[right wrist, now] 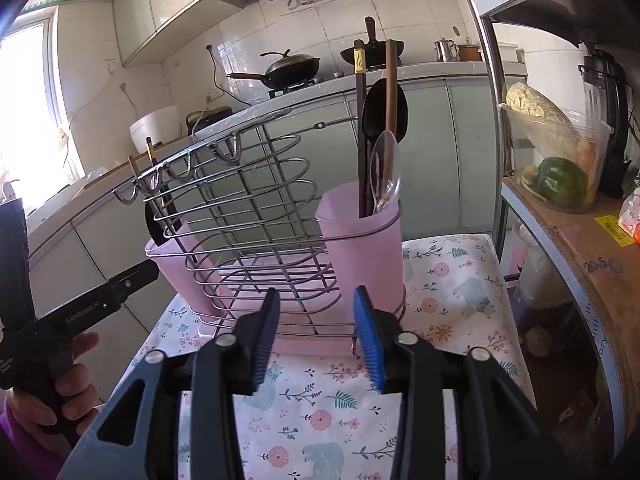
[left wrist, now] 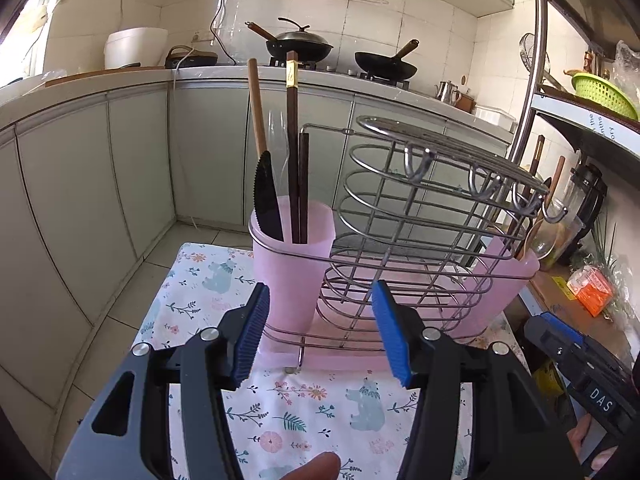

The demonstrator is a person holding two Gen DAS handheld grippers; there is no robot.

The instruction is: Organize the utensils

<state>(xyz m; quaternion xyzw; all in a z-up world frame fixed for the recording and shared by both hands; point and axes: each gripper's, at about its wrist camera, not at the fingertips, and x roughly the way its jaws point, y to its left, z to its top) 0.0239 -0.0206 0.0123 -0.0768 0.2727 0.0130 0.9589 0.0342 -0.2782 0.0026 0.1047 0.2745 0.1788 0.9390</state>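
Blue-padded and spread apart, the left claw (left wrist: 320, 332) hovers low over the flowered cloth on the table (left wrist: 304, 412), released, nothing between its pads; the right claw (right wrist: 316, 336) is likewise released and empty, aimed at the other end of the same rack. Both face the wire utensil rack (left wrist: 404, 216), which stands on a pink drip tray (right wrist: 308, 342) in the middle of the cloth, just ahead of the fingertips. The utensils already sit in the two pink cups hung at the rack's ends. One pink cup (left wrist: 292, 248) holds a black serrated knife (left wrist: 267, 196) with a wooden handle, blade up, and a pair of dark chopsticks (left wrist: 294, 152). The other pink cup (right wrist: 362, 240) holds a clear plastic spoon (right wrist: 386, 172), a black spoon (right wrist: 384, 108), a wooden handle and one dark chopstick. The wire basket between the cups looks empty. Sorting seems largely done, so the sensible step is probably to draw both claws straight back, keeping clear of the rack's hooks and rim so nothing gets knocked. A stray chopstick tip shows behind the hooks; where it rests I cannot tell.
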